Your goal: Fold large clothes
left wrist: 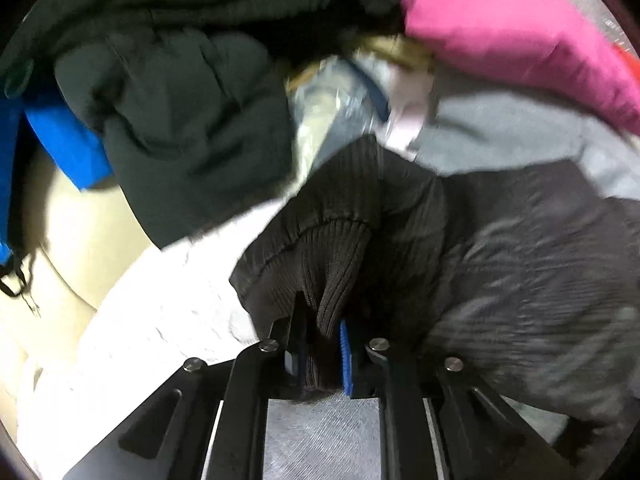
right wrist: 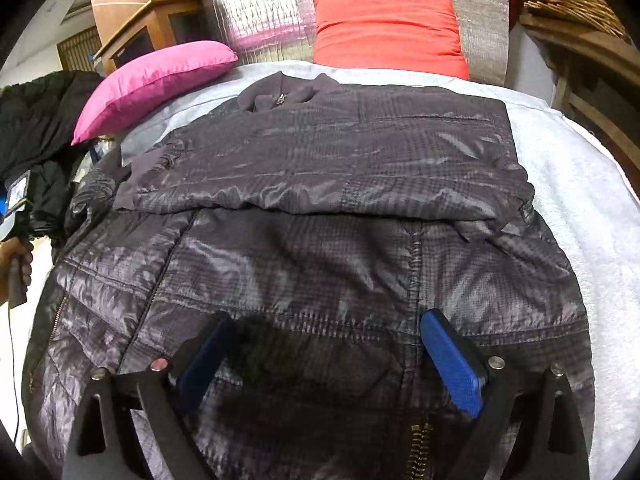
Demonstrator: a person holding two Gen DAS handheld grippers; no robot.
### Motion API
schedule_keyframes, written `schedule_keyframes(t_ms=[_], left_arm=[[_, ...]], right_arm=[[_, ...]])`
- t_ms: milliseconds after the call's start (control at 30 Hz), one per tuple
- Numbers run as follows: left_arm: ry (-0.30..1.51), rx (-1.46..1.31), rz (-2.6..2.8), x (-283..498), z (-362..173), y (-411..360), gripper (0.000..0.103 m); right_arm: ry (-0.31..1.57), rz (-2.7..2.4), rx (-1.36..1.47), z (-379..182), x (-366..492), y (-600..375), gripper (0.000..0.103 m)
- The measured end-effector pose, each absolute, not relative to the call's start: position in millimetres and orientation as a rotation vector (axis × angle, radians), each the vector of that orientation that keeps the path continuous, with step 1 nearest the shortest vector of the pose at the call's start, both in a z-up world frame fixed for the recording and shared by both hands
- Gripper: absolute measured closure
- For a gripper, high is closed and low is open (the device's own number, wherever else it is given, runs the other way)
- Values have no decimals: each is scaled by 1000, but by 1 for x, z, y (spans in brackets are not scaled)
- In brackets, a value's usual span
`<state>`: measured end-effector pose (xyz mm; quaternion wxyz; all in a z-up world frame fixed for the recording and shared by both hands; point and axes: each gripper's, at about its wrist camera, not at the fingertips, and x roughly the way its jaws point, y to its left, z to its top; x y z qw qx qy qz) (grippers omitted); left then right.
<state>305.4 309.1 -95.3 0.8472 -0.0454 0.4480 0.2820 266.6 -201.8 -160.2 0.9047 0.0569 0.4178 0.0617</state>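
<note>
A: Failure modes from this state?

B: Slip at the ribbed cuff. Left gripper clamped on a thin bunch of knit only; a hard pull across the jacket likely to strip the cuff from the pads. Also: sleeve dragged too far, disturbing the sleeve already folded across the chest. Also: snagging on the dark garment pile just beside the working area.

A: Right side?

B: Right gripper spread wide, nothing between the fingers, hovering over the lower front panel near the zipper. No hold-down on the body; risk of the whole jacket sliding on the white towel when the sleeve is pulled.

A: Location of the work item?

B: Laid flat, collar toward the red cushion and the pink cushion, hem nearest the right gripper. Cuff at the jacket's left edge, inside the closed left jaws.
</note>
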Motion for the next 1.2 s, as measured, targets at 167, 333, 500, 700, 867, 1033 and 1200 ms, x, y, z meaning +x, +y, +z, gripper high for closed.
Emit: schedule_keyframes(t_ms=[167,333,500,700,867,1033,1200], left_arm=[[820,-128,421,281,-20,281,90],[718,-150,132,277,65,191,90],[724,-242,-143,285,92,90,89],[799,-343,-411,295,67,-20,40],[810,-320,-455,277,47,-35,30],[785,-377,-300,255,27,37,26],[792,-485,-83,236,-18,119,26]], right_arm=[[853,137,142,-158,263,-207,6],[844,149,172,-157,262,-212,6],[835,166,209,-157,260,-217,6],[832,180,236,-156,259,-222,6],[819,223,319,-157,260,-236,6],[813,245,410,-155,261,-247,6],[812,320,680,-139,258,-258,6]])
